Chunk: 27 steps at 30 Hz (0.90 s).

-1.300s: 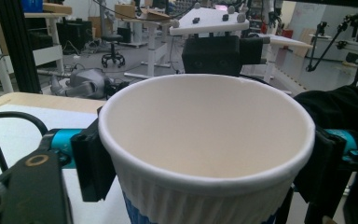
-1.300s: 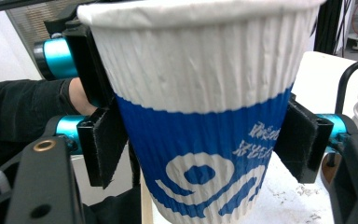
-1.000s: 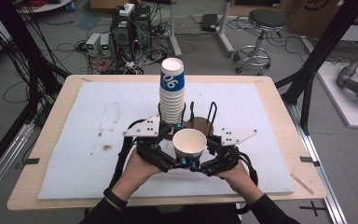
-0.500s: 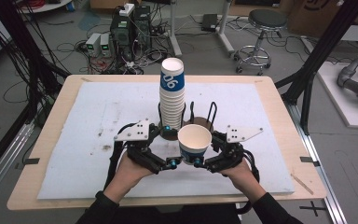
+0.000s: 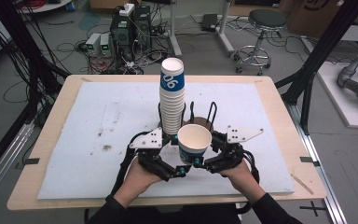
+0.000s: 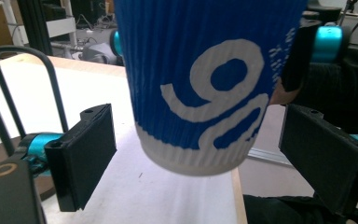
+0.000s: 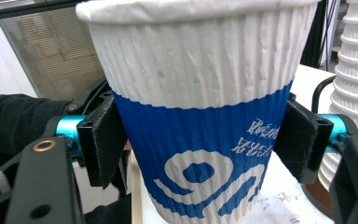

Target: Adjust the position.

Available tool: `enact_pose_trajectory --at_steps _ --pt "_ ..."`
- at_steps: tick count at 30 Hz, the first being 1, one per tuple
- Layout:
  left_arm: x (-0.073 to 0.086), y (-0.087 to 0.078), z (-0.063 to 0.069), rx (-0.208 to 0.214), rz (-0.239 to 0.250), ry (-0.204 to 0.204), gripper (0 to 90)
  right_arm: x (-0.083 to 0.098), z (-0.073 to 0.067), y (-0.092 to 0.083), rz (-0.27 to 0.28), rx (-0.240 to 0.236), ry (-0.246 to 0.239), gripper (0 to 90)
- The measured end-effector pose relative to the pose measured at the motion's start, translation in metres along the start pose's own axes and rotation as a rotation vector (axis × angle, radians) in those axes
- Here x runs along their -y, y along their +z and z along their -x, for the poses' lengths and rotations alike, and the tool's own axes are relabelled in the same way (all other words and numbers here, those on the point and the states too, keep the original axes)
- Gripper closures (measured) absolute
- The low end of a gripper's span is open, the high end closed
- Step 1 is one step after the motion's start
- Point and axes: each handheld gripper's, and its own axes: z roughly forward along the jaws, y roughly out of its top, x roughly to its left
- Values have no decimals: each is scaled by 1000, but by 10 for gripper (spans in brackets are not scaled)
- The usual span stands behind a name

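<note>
A single blue-and-white ribbed paper cup (image 5: pixel 194 142) hangs upright above the white mat near the table's front. My right gripper (image 5: pixel 200 162) is shut on it; in the right gripper view both pads (image 7: pixel 103 140) press the cup's (image 7: pixel 200 116) blue band. My left gripper (image 5: pixel 182 170) sits just left of and below the cup, open. In the left gripper view the cup (image 6: pixel 205 84) hangs between its spread pads (image 6: pixel 81 156) with a gap on each side. A tall stack of matching cups (image 5: pixel 172 100) stands right behind.
A brown round base with black wire loops (image 5: pixel 204 119) stands beside the stack, behind the held cup. The white mat (image 5: pixel 98 121) covers most of the wooden table (image 5: pixel 51 107). Cables, equipment and a stool (image 5: pixel 260 28) are on the floor beyond.
The held cup has shifted slightly to the right. My left hand has drawn back a little toward the near edge, and the right hand has stayed with the cup.
</note>
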Motion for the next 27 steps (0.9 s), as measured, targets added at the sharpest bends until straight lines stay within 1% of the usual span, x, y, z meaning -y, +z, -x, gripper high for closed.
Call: enact_pose_trajectory --at_steps 3,4,6,9,10,13,21,23,27 --pt "2 4 0 17 3 -6 140 0 -1 2 -5 -6 1 259" --pt "2 5 0 19 -2 -5 158 1 -1 3 -4 -9 -3 259" --pt "3 7 0 26 3 -8 174 1 -2 3 -7 -9 -1 259" --pt "3 8 0 37 12 -12 229 1 -3 4 -13 -12 -4 259" --pt "3 7 1 28 11 -9 249 1 -3 5 -12 -10 -7 259" --pt "3 6 0 24 15 -12 296 1 -3 5 -12 -17 -7 259" --pt "4 6 0 28 15 -4 303 0 -4 5 -19 -16 -14 238" --pt "4 5 0 30 13 -5 303 -1 -4 5 -27 -21 -7 211" --pt "6 6 -1 31 10 -9 304 -4 -4 4 -16 -19 -6 190"
